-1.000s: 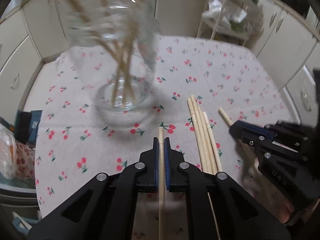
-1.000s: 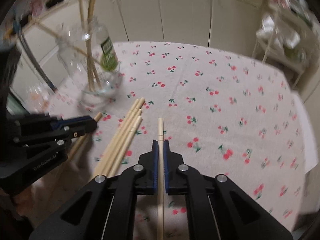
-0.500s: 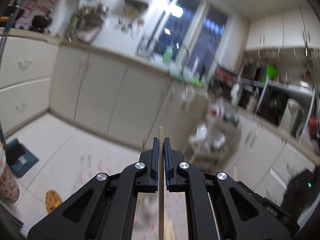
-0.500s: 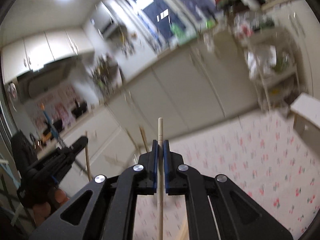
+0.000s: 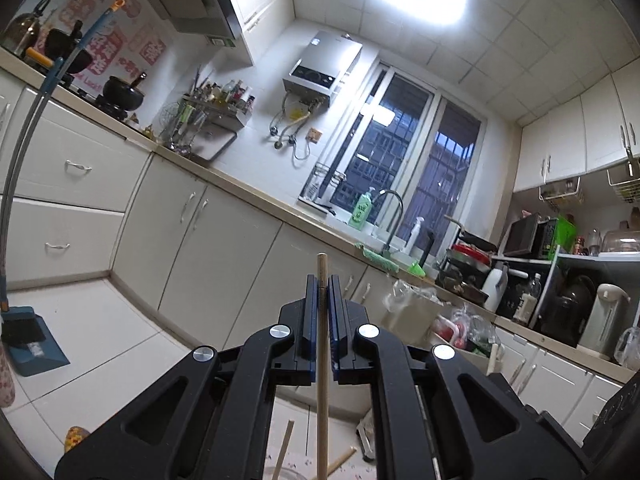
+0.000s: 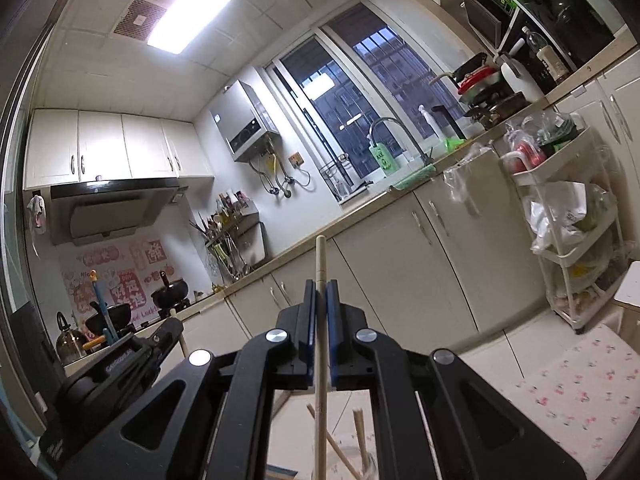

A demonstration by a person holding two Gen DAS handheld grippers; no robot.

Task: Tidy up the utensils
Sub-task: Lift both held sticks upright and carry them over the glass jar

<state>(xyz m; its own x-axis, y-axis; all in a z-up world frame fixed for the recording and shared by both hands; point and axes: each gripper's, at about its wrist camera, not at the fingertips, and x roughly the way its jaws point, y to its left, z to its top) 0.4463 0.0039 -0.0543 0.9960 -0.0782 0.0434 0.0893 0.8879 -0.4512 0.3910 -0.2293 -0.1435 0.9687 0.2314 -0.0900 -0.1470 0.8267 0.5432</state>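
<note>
Upright, pale round chopstick [image 5: 322, 360] [image 6: 320, 344] — pinched in each gripper's jaws

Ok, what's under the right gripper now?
Below the right gripper, which grips a chopstick, other chopstick tips stick up from a glass rim at the frame's bottom. The gripper covers the rest of the glass and its inside.

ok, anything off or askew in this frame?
Nothing damaged or spilled. Left gripper and right gripper each clamp one chopstick centred. Both cameras tilt up at the cabinets; the jar's rim barely shows.
</note>
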